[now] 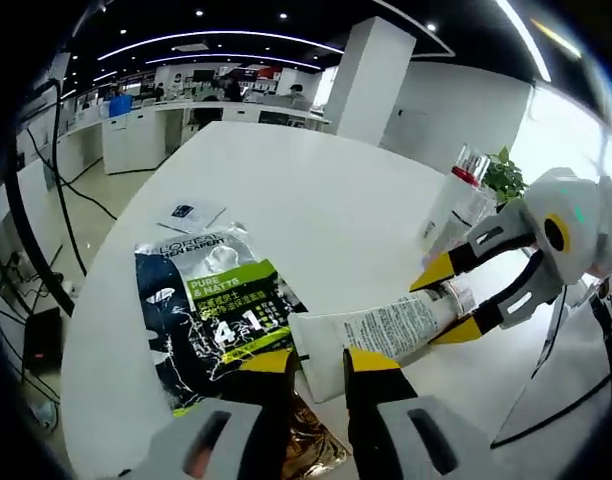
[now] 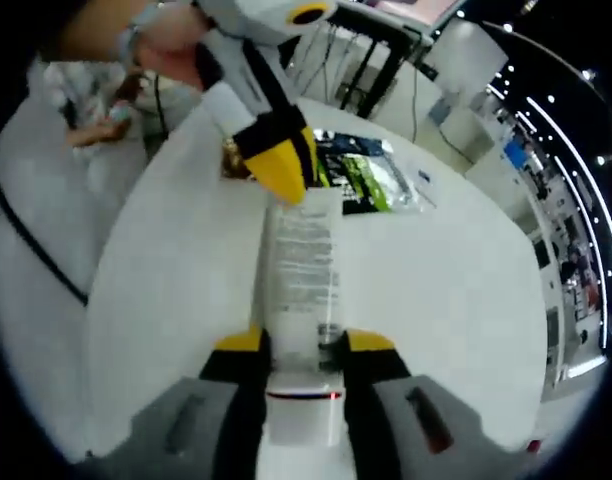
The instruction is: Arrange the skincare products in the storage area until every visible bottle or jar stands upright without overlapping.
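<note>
A long white squeeze tube with small grey print [image 1: 381, 332] lies on its side on the round white table [image 1: 316, 210]. Both grippers hold it, one at each end.

In the left gripper view, the left gripper [image 1: 320, 365] comes up from the bottom. Its two black jaws with yellow tips are close together at the flat end of the tube. They seem to pinch that flat edge, but the spot is partly hidden, so this is not quite sure. The right gripper [image 1: 448, 298] comes in from the right side. Its yellow-tipped jaws sit on both sides of the tube near the cap end and press on it.

In the right gripper view, the white tube [image 2: 302, 275] runs straight away from the camera. The right gripper [image 2: 304, 345] has one jaw on each side of the tube's neck and is clamped on it. At the far end, the left gripper [image 2: 281, 160] points down and its yellow tips meet the tube's flat end.

Just beside the tube lies a flat black, silver and green plastic packet with white letters [image 1: 218, 308]. It lies flat on the table. A crinkly gold foil piece [image 1: 316, 440] sticks out under the left gripper. A small white card [image 1: 189, 213] lies farther away on the table. A clear bottle with a red band [image 1: 464, 185] stands upright near the far edge, next to a small green plant [image 1: 506, 178].
</note>
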